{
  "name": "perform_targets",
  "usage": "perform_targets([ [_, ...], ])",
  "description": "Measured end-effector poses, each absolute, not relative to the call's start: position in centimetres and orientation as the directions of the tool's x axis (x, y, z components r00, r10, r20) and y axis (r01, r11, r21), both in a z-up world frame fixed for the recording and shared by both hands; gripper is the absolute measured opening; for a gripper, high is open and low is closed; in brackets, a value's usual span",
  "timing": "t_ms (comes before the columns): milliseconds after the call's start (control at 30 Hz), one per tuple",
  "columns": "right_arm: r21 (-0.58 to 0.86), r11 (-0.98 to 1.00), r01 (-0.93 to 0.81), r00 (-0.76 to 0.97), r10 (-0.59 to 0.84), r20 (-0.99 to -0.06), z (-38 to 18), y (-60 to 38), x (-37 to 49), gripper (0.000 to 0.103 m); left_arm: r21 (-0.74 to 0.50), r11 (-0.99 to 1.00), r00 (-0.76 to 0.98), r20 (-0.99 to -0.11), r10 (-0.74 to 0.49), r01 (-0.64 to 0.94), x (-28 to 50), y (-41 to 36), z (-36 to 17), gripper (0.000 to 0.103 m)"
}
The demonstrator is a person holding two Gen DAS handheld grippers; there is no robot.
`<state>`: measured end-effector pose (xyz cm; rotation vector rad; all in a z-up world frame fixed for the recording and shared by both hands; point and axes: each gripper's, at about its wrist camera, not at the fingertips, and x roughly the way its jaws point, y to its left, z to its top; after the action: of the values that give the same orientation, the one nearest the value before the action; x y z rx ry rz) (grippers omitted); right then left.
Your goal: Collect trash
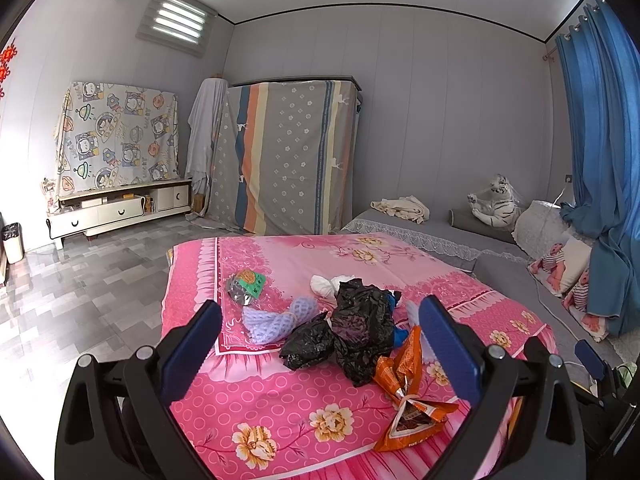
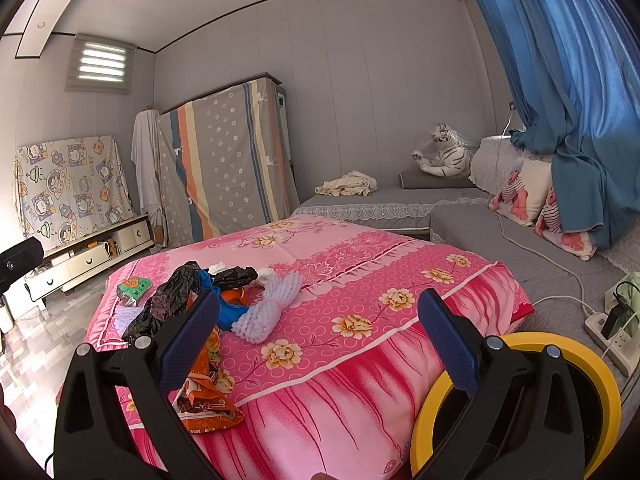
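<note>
Trash lies in a heap on the pink bed [image 1: 280, 408]: black bags [image 1: 360, 332], an orange wrapper [image 1: 404, 392], white foam netting [image 2: 268, 312]. The left gripper [image 1: 320, 344] faces it directly, wide open and empty; the right gripper [image 2: 320, 340], also open and empty, has the heap toward its left finger.

No lettering is legible: print on the orange snack wrapper [image 1: 408, 400] at lower centre is too blurred to read.
</note>
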<state>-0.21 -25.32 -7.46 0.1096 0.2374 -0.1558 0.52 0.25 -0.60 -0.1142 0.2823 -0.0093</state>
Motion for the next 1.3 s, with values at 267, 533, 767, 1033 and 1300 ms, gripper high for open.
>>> perform_targets([
  [267,0.089,0.982,0.167,0.96,-0.141,-0.243,-7.4,-25.3,-0.2,0.095,-0.115,0.993,0.96,-0.278,-0.026,-0.007,0.5,0.2,-0.6,0.095],
  [533,0.093,0.982,0.167,0.959,-0.139,-0.247,-7.6,-25.3,-0.2,0.095,-0.117,0.993,0.958,-0.285,-0.029,-0.005,0.6,0.2,-0.7,0.095],
  [767,0.093,0.982,0.166,0.959,-0.139,-0.247,-7.7,-25.4,-0.2,0.095,-0.148,0.989,0.952,-0.299,-0.07,0.026,0.8,0.5,-0.8,0.095],
  [1033,0.141,0.988,0.059,0.98,-0.031,-0.196,-6.6,-26.4,-0.3,0.095,-0.07,0.997,0.961,-0.274,0.023,-0.043,3.2,2.1,-0.8,0.095],
  [1300,-0.019,0.997,-0.075,0.946,0.065,-0.316,-8.1,-24.1,2.6,0.095,-0.07,0.992,0.895,-0.443,0.061,-0.103,9.3,7.7,-2.4,0.095],
])
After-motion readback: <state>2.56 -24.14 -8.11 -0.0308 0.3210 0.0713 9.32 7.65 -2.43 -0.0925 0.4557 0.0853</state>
